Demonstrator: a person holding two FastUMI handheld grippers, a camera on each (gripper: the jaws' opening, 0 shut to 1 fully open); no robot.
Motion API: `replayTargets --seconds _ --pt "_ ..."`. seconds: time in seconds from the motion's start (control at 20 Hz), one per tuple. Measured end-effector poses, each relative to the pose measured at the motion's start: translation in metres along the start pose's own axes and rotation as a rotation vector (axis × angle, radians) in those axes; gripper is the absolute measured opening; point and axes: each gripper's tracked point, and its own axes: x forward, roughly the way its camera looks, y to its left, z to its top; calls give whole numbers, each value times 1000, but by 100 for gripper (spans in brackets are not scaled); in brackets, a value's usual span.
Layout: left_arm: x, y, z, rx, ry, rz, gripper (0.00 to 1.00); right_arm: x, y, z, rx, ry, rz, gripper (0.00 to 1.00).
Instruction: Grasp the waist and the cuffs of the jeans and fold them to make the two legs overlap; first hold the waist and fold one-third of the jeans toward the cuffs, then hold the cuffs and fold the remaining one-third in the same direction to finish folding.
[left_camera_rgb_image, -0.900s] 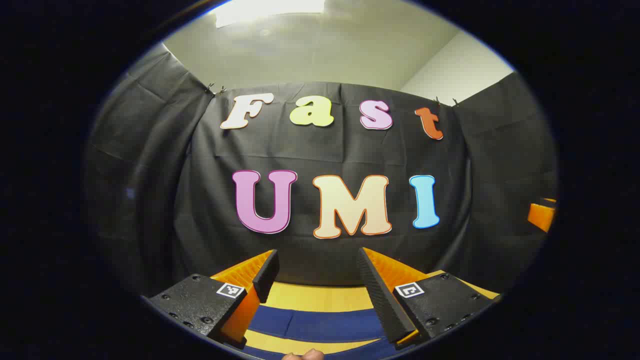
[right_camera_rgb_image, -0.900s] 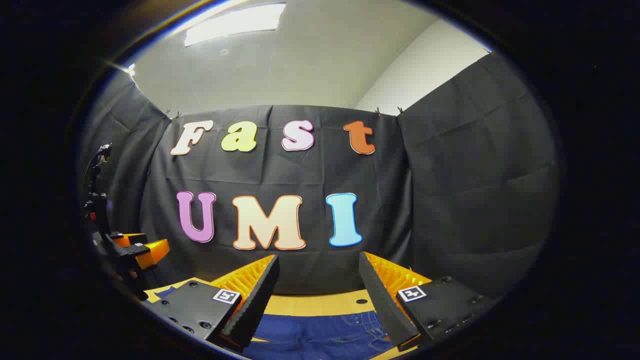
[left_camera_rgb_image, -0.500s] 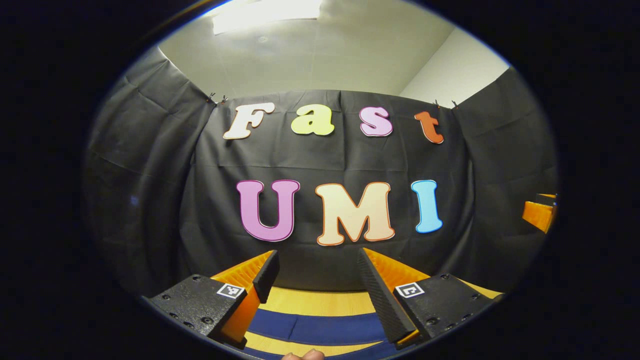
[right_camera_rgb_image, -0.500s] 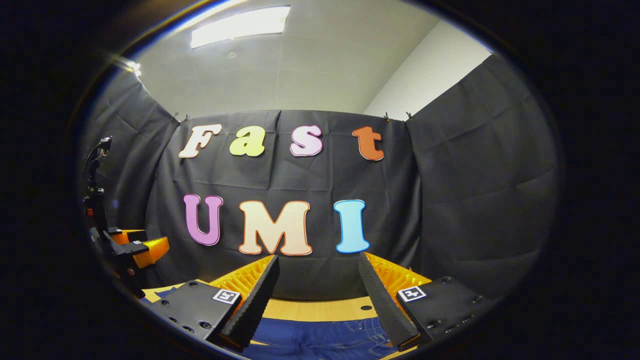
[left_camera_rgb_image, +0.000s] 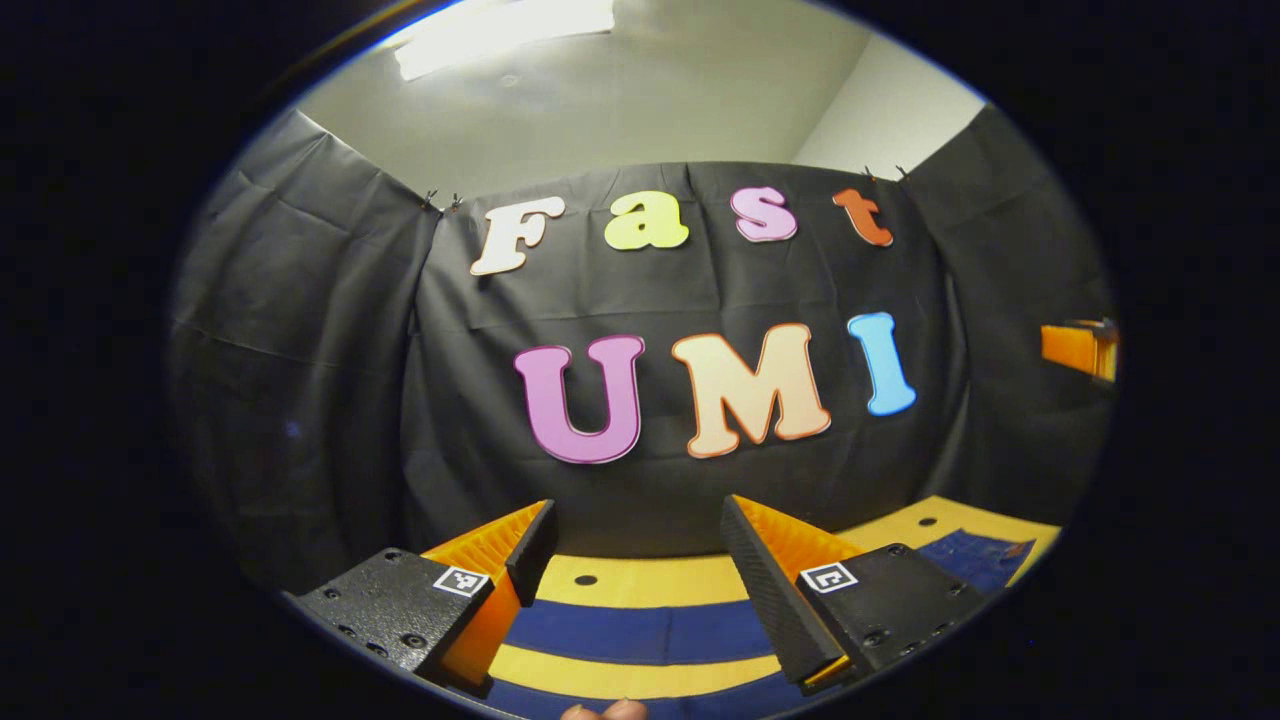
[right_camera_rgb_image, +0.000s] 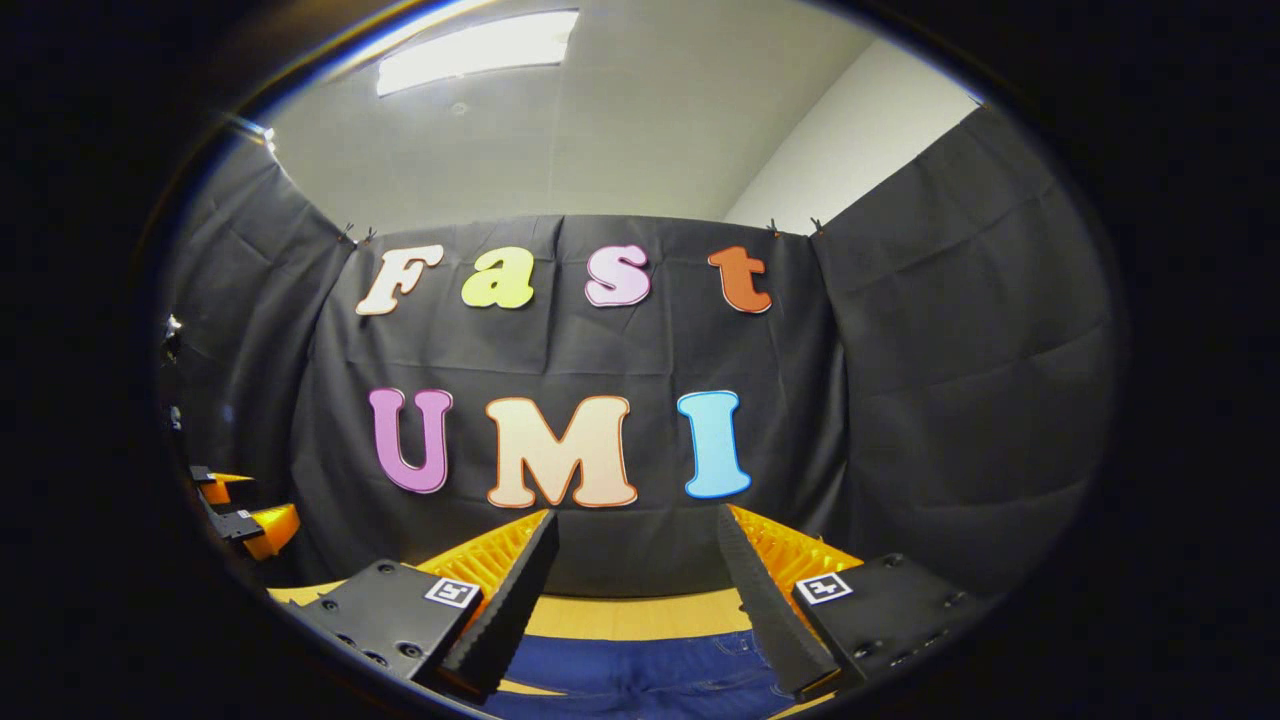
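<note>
In the left gripper view, the left gripper (left_camera_rgb_image: 638, 530) is hanging above the table with its two fingers standing wide apart and nothing lying between them. Its black ribbed pads (left_camera_rgb_image: 775, 600) are facing each other across the gap, each one backed by an orange ribbed wedge and a black mounting block that is carrying a small square marker. Through the gap the jeans (left_camera_rgb_image: 645, 632) are showing as a dark blue band running left to right across the yellow wooden table (left_camera_rgb_image: 640, 578), with a strip of bare wood lying on the far side of the band and another on the near side. More blue denim is lying farther right, past the right finger's block, near the table's right edge. A fingertip (left_camera_rgb_image: 605, 710) of the person is peeking in at the near edge. At the far right an orange part of the right gripper (left_camera_rgb_image: 1075, 348) is poking into view, well apart from the left one.

In the right gripper view, the right gripper (right_camera_rgb_image: 632, 530) is also holding its fingers wide apart, gripping nothing. Between them the jeans (right_camera_rgb_image: 640, 675) are lying on the table (right_camera_rgb_image: 640, 615), the denim showing seams and stitching close beneath the tool, with bare wood stretching beyond to the black cloth wall. At the far left the left gripper's orange and black fingers (right_camera_rgb_image: 250, 525) are showing, well apart from the right gripper
</note>
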Motion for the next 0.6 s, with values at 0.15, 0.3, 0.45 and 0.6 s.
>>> replayTargets --seconds 0.15,0.3,0.45,0.6 --pt "-26 30 -28 128 42 16 100 -10 11 -10 26 31 44 96" --pt "-51 44 -65 213 134 36 100 -21 8 -26 12 72 94 98" --pt "-85 48 -107 349 221 24 95 -43 3 -41 14 97 145 100" --pt "-114 48 -148 513 307 -27 95 -57 -6 -62 8 146 164 100"
